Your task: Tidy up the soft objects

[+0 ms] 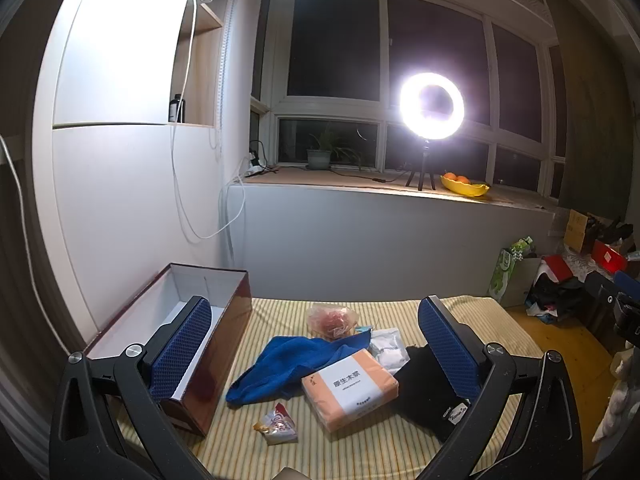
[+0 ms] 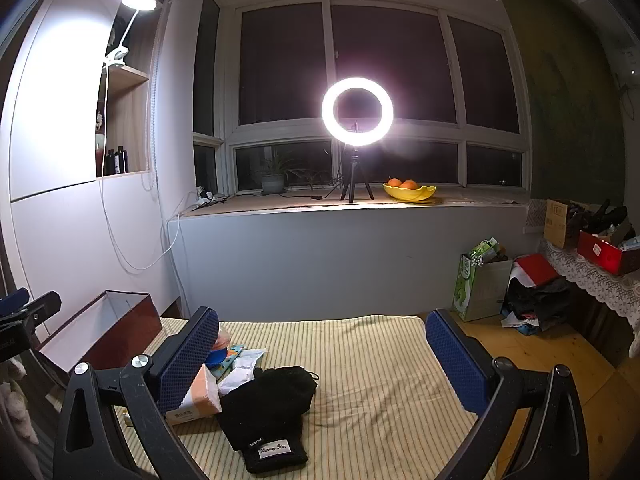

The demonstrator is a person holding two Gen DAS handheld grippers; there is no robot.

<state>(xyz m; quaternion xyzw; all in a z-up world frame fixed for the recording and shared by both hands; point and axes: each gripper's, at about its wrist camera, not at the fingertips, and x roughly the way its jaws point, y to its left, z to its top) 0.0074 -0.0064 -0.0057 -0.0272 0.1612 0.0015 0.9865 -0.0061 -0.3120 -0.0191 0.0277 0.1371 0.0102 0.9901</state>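
Striped bedspread (image 1: 360, 436) (towel (image 1: 288, 364) below left claw (image 1: 316, 344)).

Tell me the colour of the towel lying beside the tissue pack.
Blue. The towel shows best in the left wrist view.

On the striped yellow cloth-covered surface (image 1: 360, 436), the open dark-red rectangular box (image 1: 224, 344) stands at the left edge. Right of it lies the crumpled blue towel (image 1: 280, 364), partly overlapped by the orange-wrapped tissue pack (image 1: 348, 388) — the black knitted cloth (image 2: 272, 404) touches the pack's right side. Behind them sits a clear plastic bag (image 1: 332, 320).
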